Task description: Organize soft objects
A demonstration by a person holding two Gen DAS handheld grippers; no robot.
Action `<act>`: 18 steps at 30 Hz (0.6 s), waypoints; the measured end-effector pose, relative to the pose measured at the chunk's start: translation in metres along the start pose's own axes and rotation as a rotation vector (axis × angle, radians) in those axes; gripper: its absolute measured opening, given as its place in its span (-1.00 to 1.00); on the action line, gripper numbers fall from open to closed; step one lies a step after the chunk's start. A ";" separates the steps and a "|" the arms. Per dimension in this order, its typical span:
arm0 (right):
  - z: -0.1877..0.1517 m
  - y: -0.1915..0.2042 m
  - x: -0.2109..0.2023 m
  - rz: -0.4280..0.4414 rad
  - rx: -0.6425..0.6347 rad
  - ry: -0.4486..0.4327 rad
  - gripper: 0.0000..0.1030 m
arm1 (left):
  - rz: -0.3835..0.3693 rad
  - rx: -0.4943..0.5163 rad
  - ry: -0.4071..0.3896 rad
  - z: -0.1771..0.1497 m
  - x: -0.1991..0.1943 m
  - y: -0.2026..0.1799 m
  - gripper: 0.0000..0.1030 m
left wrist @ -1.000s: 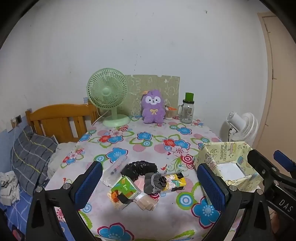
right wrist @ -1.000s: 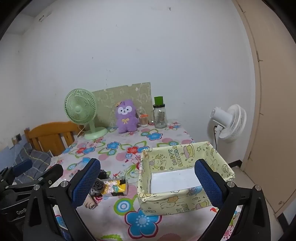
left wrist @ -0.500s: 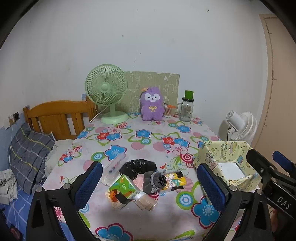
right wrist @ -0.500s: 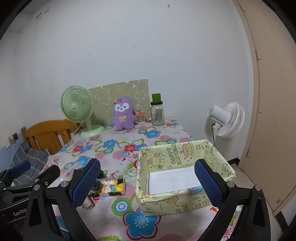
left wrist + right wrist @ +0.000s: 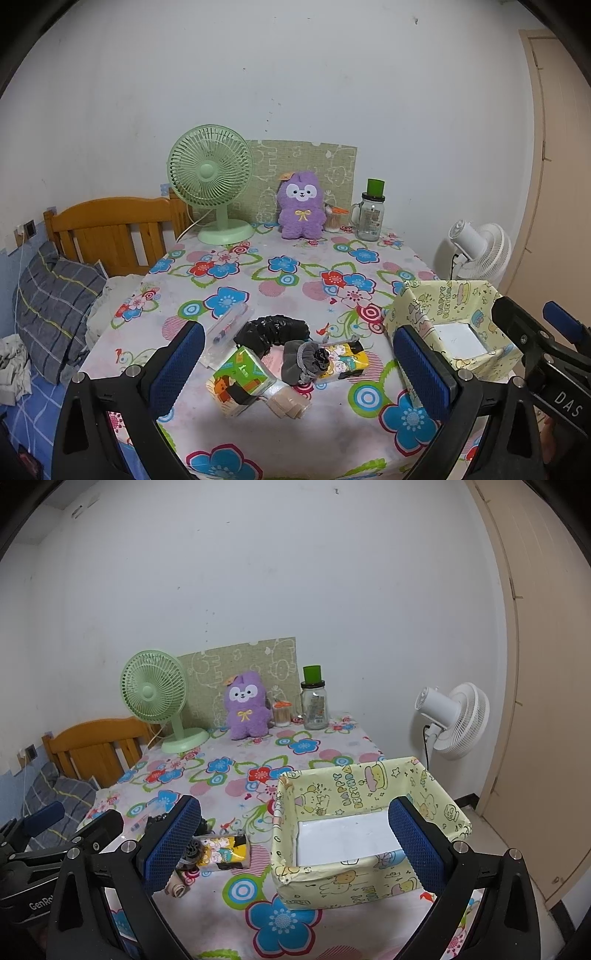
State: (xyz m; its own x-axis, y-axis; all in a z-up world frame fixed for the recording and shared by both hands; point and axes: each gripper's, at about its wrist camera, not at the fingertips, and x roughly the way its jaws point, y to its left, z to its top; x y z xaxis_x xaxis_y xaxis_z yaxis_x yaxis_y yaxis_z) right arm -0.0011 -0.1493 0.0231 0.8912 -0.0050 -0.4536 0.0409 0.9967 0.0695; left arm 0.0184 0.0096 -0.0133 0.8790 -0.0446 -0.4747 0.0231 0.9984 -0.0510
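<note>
A pile of soft things lies at the table's near middle: a green tissue pack (image 5: 236,373), a yellow cartoon tissue pack (image 5: 341,360), a grey scrunchie (image 5: 303,360), a black crumpled bag (image 5: 273,330) and a beige roll (image 5: 286,400). A yellow cartoon fabric box (image 5: 369,823) stands open and empty to their right. My left gripper (image 5: 299,373) is open above the pile, touching nothing. My right gripper (image 5: 295,849) is open, near the box's front left wall. The yellow pack also shows in the right wrist view (image 5: 223,853).
A floral tablecloth (image 5: 295,273) covers the table. At the far edge stand a green fan (image 5: 212,184), a purple plush (image 5: 301,206) and a glass jar (image 5: 371,214). A clear pen case (image 5: 225,332) lies by the pile. A wooden bed (image 5: 110,229) is left, a white fan (image 5: 476,251) right.
Both grippers have drawn back and risen slightly, so the table looks a little farther away. Nothing on the table has moved.
</note>
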 end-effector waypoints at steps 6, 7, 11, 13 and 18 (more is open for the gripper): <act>0.000 0.000 0.000 0.000 0.000 0.000 0.99 | 0.000 0.001 0.000 0.000 0.001 0.001 0.99; 0.000 0.000 0.000 0.000 0.001 0.000 0.99 | -0.001 0.001 -0.001 0.000 0.001 0.001 0.99; 0.001 0.000 0.000 -0.001 0.001 0.000 0.99 | -0.002 0.004 0.003 0.000 0.001 0.001 0.99; 0.001 0.000 -0.001 -0.004 0.002 0.000 0.99 | -0.003 0.004 0.004 -0.001 0.001 0.002 0.99; 0.001 -0.001 -0.001 -0.003 0.004 0.002 0.99 | -0.001 0.006 0.002 -0.002 0.000 0.001 0.99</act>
State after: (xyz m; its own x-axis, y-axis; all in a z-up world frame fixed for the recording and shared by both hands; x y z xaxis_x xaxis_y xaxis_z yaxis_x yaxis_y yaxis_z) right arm -0.0014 -0.1504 0.0246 0.8903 -0.0078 -0.4553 0.0455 0.9964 0.0719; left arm 0.0176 0.0105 -0.0147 0.8782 -0.0452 -0.4761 0.0265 0.9986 -0.0460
